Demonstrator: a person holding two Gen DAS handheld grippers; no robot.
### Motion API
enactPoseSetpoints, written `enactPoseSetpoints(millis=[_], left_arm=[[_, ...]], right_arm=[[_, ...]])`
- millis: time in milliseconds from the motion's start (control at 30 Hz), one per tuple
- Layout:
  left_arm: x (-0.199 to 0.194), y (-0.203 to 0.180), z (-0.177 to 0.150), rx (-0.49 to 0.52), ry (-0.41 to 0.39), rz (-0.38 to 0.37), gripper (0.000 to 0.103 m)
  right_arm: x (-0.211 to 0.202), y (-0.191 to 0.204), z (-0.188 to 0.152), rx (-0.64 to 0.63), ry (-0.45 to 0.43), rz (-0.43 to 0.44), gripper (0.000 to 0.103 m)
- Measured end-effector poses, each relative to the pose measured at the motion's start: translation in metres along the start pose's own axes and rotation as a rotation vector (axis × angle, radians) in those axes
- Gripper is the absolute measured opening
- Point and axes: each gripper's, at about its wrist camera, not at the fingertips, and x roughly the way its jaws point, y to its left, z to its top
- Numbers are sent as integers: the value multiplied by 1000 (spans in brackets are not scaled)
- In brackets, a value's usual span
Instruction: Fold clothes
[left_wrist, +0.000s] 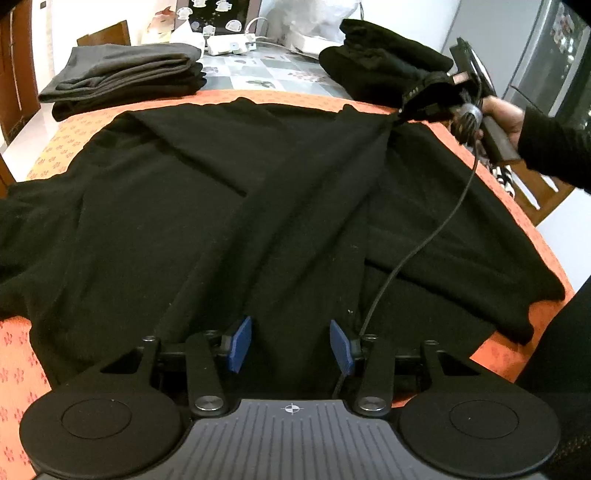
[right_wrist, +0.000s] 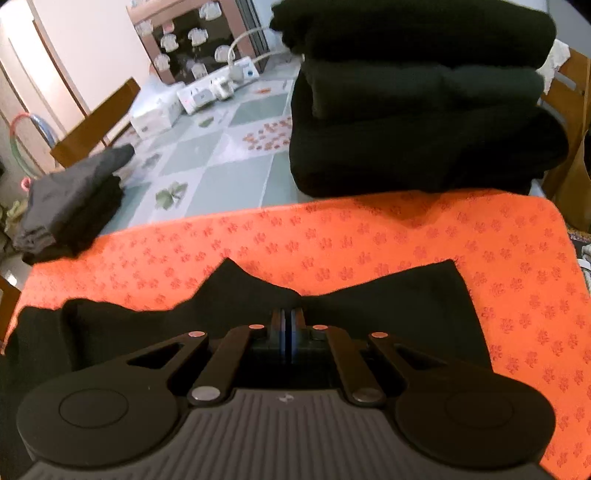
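A black garment (left_wrist: 229, 206) lies spread, with creases, over an orange patterned mat (left_wrist: 22, 354). My left gripper (left_wrist: 291, 345) hovers at the garment's near edge. Its blue pads (left_wrist: 241, 343) stand apart, with fabric lying below the gap and not pinched. At the far right, a hand holds my right gripper (left_wrist: 404, 110), shut on the garment's far edge, and the cloth draws into a peak there. In the right wrist view that gripper (right_wrist: 288, 323) has its jaws closed together on the bunched black garment (right_wrist: 388, 306), with bare orange mat (right_wrist: 369, 236) beyond.
Folded grey clothes (left_wrist: 122, 74) (right_wrist: 74, 199) are stacked at the far left. A pile of black clothes (left_wrist: 380, 62) (right_wrist: 424, 110) sits far right. White boxes and a power strip (right_wrist: 207, 92) lie on the tiled tablecloth behind. A black cable (left_wrist: 424, 236) trails over the garment.
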Motion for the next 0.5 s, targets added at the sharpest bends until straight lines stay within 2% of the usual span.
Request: enactPoseSetpoints(millis=[67,133,167,300,400,500], left_arm=[[-4,2,1,-30,-6,5,53],[-18,3,-2,-57,-44,17,58],[-26,6,-4,-71,-65,25,58],[-57,19,-14,-148,-130,90,59],[-74,35,-26,-204,-148,150,58],[-79,53,-29,-240,-152,189,58]], right_arm=[[-5,1,0,-4,-19,1,14],[-19,4,0,-32,-52,4,37],[-26,5,0,-46,-68,5,40],[-59,10,-5,-94,-76,73,43],[-83,16,-19,-135,-61,130,47],[-103,23,-39,-176,-35,177,48]])
